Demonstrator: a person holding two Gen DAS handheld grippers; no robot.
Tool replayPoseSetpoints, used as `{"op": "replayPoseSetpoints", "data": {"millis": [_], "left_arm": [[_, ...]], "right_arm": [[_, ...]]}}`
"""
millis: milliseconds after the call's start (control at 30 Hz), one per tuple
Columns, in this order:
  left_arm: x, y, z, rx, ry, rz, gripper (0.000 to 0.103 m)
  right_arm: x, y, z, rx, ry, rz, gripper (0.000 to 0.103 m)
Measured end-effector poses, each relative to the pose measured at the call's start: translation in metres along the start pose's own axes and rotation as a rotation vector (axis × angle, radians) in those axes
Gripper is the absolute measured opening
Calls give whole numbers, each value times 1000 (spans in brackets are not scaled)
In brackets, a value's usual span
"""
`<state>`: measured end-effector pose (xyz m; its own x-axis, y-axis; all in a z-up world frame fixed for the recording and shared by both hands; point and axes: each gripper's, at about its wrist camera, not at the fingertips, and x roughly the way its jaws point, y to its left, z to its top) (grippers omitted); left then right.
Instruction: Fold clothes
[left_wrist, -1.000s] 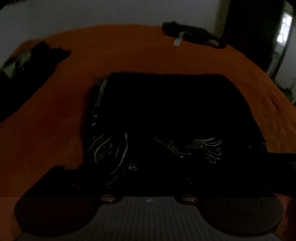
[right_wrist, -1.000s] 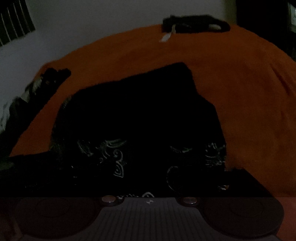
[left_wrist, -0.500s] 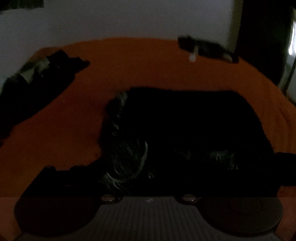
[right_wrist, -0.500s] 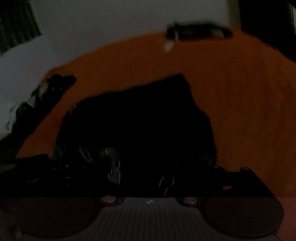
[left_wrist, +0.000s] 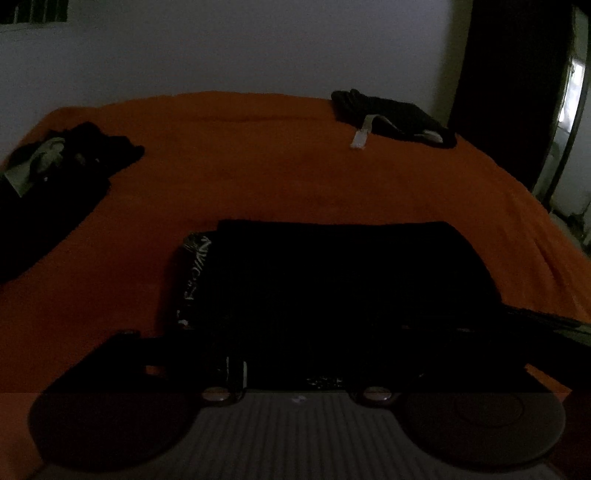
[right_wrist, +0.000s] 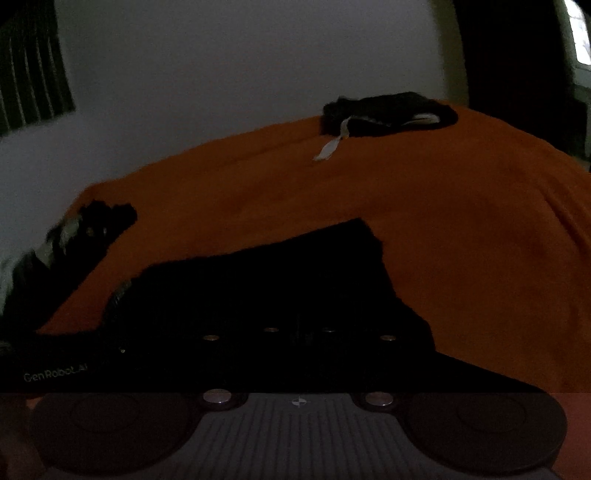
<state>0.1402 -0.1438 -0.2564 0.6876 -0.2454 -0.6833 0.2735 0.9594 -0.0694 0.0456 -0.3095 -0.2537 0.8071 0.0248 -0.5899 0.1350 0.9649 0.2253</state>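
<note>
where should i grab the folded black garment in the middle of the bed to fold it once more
Judging from the left wrist view, take the black garment along its short left edge, where the printed layers stack up, coming in from the left side low over the orange bedspread. It lies flat as a wide rectangle, so carrying that edge across to the right one would halve it neatly.

Bed: one, under an orange cover.
Folded black garment: one, at the near middle of the bed.
Heaps of dark clothes: two; one heap at the left edge, one heap at the far right corner.
Pale strip: one, on the far heap.
Window with bars: one.
</note>
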Motion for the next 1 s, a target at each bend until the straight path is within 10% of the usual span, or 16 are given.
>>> {"op": "replayPoseSetpoints", "data": {"millis": [1000], "left_arm": [[9, -7, -38, 33, -16, 69, 75]], "right_arm": [[12, -8, -25, 18, 109, -31, 0]]}}
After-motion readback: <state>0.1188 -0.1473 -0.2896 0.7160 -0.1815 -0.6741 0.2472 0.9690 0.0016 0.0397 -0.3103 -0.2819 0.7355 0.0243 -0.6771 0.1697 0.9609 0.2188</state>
